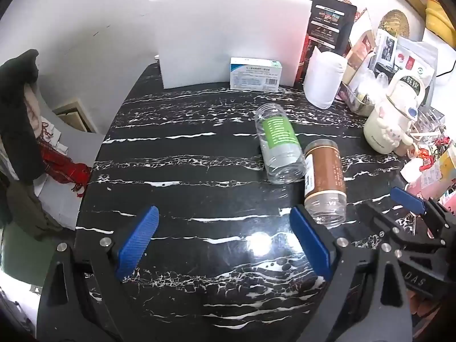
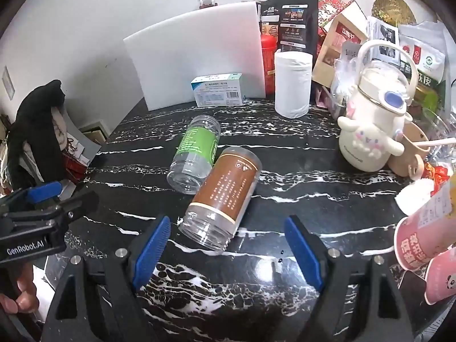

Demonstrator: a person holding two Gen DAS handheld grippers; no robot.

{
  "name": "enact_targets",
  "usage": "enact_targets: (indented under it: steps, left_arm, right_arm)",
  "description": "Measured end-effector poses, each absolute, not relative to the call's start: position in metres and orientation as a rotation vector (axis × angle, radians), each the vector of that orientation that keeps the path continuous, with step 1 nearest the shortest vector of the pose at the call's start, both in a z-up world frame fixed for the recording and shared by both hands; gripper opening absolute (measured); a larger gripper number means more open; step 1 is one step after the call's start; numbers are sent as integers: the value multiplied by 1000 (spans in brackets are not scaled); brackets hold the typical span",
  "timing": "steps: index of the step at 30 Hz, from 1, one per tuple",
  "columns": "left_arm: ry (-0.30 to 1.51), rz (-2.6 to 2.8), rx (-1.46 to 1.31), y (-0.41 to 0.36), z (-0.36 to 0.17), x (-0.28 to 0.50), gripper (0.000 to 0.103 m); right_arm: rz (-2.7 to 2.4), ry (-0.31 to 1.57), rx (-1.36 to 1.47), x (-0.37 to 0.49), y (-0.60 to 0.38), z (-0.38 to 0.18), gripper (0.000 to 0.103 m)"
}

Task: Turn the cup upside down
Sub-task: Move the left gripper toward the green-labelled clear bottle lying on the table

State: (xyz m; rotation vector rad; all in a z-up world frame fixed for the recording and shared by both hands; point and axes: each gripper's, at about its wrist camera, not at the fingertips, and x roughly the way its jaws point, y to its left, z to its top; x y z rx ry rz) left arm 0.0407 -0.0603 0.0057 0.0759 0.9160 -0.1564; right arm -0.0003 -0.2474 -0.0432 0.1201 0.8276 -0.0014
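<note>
Two clear plastic cups lie on their sides, touching, on the black marble table. The green-labelled cup lies farther back. The brown-labelled cup lies nearer, its open mouth toward the grippers. My left gripper is open and empty, its right finger just beside the brown cup's mouth. My right gripper is open and empty, with the brown cup's mouth just ahead between its fingers. Each gripper shows at the edge of the other's view: the right in the left wrist view, the left in the right wrist view.
A white board stands at the back with a small box before it. A white paper roll, a cream character bottle, bags and pink paper cups crowd the right side. Clothes hang off the table's left edge.
</note>
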Motion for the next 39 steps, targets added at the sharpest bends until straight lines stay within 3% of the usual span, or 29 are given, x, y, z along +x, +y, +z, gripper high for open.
enact_targets:
  steps: [23,39]
  left_arm:
    - [920,-193,87,-79,7,52,93]
    - [929,-203,92,-91,0,60,93]
  right_arm:
    - [-35,792,104,-6,-257,-40,83]
    - [-35,870,123,-1,-261,-41,83]
